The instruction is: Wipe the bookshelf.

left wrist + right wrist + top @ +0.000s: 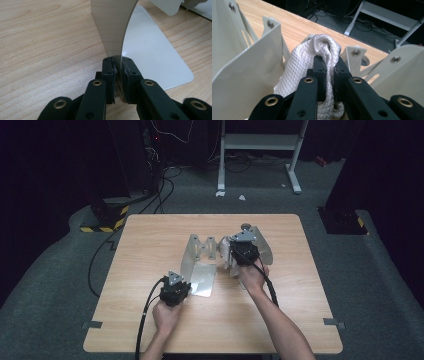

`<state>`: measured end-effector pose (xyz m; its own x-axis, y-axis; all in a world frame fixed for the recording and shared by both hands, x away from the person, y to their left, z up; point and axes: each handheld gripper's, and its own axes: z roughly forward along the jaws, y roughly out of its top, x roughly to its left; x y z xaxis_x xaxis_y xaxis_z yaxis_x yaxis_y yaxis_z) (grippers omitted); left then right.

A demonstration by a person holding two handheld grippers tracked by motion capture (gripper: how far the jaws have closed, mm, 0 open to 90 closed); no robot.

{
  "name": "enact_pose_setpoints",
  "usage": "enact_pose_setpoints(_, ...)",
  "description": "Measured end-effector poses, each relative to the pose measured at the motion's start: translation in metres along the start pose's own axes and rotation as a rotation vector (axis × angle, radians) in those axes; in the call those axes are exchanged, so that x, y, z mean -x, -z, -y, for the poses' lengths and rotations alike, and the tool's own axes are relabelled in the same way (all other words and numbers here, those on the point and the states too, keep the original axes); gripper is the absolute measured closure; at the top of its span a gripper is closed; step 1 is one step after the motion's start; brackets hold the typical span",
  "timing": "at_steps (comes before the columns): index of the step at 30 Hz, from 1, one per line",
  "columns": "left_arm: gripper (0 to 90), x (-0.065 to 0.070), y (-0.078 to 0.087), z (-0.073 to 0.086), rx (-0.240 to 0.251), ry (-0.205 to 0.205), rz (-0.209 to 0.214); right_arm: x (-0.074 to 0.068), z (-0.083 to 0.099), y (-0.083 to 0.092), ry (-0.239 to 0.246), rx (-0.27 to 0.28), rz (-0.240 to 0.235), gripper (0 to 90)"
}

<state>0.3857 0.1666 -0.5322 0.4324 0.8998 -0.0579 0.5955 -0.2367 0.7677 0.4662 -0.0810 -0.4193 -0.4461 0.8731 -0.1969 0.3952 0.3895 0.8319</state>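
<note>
A pale metal folding rack with several upright panels stands mid-table. Its flat end plate lies toward the person. My left gripper is at that plate's near left. In the left gripper view, my left gripper is shut on the thin upright sheet rising beside the flat plate. My right gripper sits over the rack's right part. My right gripper is shut on a fold of white quilted cloth between two rack panels.
The wooden table has bare room at left and front. Beyond its far edge, a white frame stand, cables and a dark post with a yellow-black striped base are on the grey floor.
</note>
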Motion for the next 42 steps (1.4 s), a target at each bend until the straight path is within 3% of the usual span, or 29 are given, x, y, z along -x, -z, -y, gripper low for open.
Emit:
enact_pose_setpoints(3, 81.1, 0.0, 0.0, 0.0, 0.0, 0.0, 0.001, -0.002, 0.005, 0.001, 0.017, 0.004, 0.008, 83.7)
enact_pose_setpoints(8, 81.2, 0.0, 0.0, 0.0, 0.0, 0.0, 0.0, 0.002, 0.01, 0.006, -0.008, 0.005, -0.012, 83.6)
enact_pose_setpoints(19, 81.2, 0.0, 0.0, 0.0, 0.001, 0.0, 0.0, -0.001, 0.034, 0.009, 0.008, -0.005, -0.023, 83.6)
enact_pose_setpoints(31, 81.2, 0.0, 0.0, 0.0, 0.001, -0.001, -0.001, 0.001, 0.06, 0.011, -0.057, -0.02, -0.057, 83.5)
enact_pose_setpoints(42, 81.3, 0.001, 0.0, 0.0, 0.001, 0.0, 0.001, 0.004, 0.093, -0.002, -0.121, -0.101, -0.084, 83.4)
